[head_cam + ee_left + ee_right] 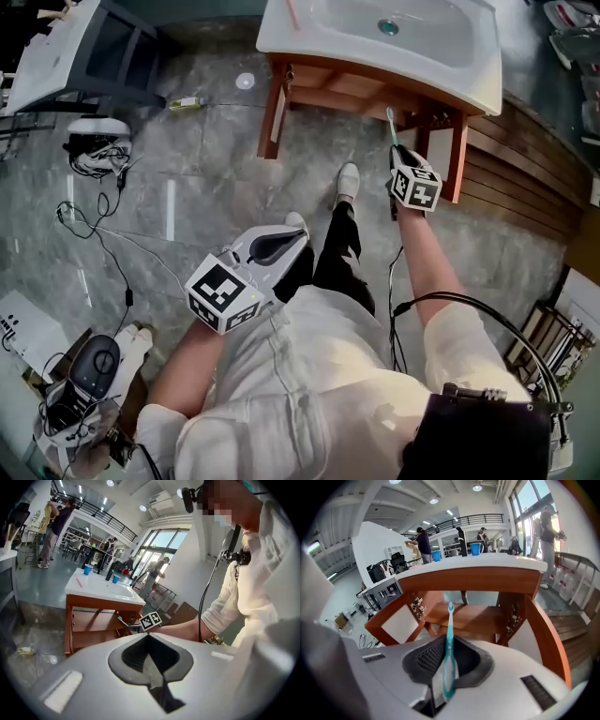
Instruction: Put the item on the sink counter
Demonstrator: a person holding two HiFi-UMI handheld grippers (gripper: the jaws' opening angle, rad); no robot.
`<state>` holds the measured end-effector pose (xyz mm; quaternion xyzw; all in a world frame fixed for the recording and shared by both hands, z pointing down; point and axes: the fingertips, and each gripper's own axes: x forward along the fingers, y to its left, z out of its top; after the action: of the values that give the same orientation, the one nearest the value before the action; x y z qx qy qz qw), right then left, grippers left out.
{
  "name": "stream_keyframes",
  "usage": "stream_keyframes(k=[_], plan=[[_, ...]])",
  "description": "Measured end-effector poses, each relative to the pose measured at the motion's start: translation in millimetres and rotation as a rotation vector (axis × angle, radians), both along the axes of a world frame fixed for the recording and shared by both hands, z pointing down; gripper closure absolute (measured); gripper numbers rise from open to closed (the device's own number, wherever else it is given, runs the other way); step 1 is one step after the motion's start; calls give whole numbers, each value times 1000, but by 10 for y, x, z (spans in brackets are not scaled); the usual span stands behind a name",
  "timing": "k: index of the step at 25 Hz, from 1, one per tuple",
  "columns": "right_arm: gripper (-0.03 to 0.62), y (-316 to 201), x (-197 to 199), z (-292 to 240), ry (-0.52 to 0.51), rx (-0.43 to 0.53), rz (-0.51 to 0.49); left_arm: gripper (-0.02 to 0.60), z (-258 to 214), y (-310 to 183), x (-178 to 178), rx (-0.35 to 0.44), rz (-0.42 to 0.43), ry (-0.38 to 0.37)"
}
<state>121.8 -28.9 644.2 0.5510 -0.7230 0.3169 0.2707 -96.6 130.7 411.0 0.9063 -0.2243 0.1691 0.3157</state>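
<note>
1. One broad white sink counter [469, 70] stands ahead of you. The flat rim around its basin looks like open room for setting something down. Blue cups [476, 549] stand well back on it.
2. Below it, the wooden frame [277, 108] has a front rail and legs, the edges you need to clear. Expect to lift up and past the counter's front lip.
3. Your left gripper [291, 236] hangs low beside your leg with its jaws together on nothing, well out of the way.
4. Your right gripper [400, 157] is clamped on the toothbrush's lower handle, in front of the frame and below counter level.
5. That teal toothbrush [449, 639] stands upright out of the jaws, head uppermost. It is likely light, stiff, slim and smooth, so it could pivot or slip. Your low grip on the handle should suit laying it flat.
</note>
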Motion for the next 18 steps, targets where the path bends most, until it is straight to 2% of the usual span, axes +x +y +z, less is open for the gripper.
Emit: stream_keyframes(k=[9,12,18], plan=[[546,-614,309,1025,-33,-37,129,577,397,-374,434,11,56,-38],[546,-794,412,1261,-34,-44,153,577,468,-447,585,30,86,-23],[546,-1255,595,1661,-16,-28,191,577,753,-671,714,-18,54,1]])
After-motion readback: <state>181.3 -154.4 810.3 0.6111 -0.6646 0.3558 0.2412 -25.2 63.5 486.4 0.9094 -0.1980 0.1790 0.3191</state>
